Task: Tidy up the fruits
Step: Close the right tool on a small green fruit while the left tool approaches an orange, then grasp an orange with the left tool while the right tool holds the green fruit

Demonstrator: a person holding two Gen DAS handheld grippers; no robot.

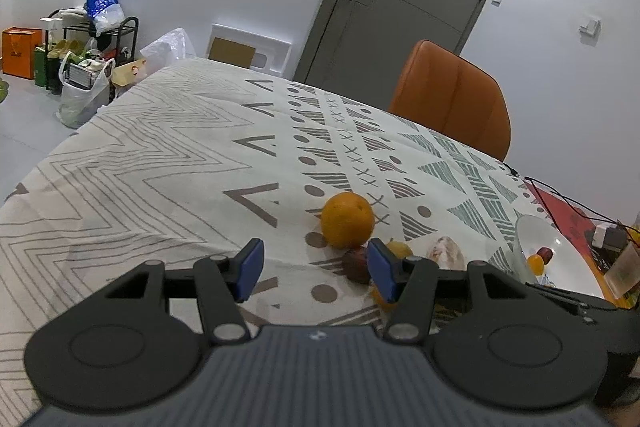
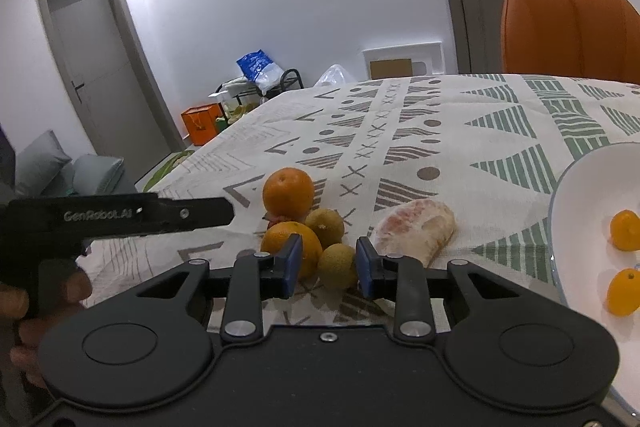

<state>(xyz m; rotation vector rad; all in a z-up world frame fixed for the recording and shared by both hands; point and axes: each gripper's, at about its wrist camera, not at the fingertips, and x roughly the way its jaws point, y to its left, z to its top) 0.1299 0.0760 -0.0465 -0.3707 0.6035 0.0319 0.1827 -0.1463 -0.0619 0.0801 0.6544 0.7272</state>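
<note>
closing my right gripper (image 2: 325, 265) around the small greenish fruit (image 2: 337, 269), jaws narrow but maybe not yet pinching, since the white plate (image 2: 568, 227) beside it collects fruit; left gripper (image 1: 316, 269) hangs half-open, empty.

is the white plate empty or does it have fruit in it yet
Not empty: the white plate holds two small orange fruits; the other fruits lie on the tablecloth.
</note>
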